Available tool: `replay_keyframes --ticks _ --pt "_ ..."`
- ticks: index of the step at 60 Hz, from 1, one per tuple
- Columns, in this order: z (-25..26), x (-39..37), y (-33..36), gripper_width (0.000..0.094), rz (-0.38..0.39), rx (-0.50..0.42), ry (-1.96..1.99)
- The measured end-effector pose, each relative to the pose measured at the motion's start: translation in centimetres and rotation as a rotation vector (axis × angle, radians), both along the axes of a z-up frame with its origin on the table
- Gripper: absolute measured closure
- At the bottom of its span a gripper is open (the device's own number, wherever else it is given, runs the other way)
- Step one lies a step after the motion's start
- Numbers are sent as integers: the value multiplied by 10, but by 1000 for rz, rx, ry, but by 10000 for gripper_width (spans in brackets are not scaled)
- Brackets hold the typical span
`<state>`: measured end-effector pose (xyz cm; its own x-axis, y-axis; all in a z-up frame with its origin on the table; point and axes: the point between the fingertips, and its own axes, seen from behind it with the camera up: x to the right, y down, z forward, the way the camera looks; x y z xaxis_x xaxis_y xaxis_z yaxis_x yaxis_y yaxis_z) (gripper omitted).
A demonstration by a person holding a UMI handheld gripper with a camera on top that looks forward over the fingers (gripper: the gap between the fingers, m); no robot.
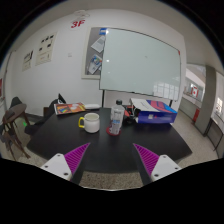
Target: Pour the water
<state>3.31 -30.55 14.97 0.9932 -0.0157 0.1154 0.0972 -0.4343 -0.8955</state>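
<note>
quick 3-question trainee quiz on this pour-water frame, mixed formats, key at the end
1. True or false: the gripper is shut on the bottle.
2. Multiple choice: where does the mug stand relative to the bottle? A) beside it, on the side of the book B) on the side of the blue box C) between the fingers
3. Fill in: mug and bottle stand on the dark ____.

Key
1. False: the fingers are open, and the bottle stands beyond them.
2. A
3. table
</note>
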Motion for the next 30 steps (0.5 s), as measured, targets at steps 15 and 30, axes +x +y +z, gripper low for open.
replay_keyframes --ticks 15,30 --pt "25 -3 -66 95 -26 18 20" --pt "37 -4 -81 98 -28 25 22"
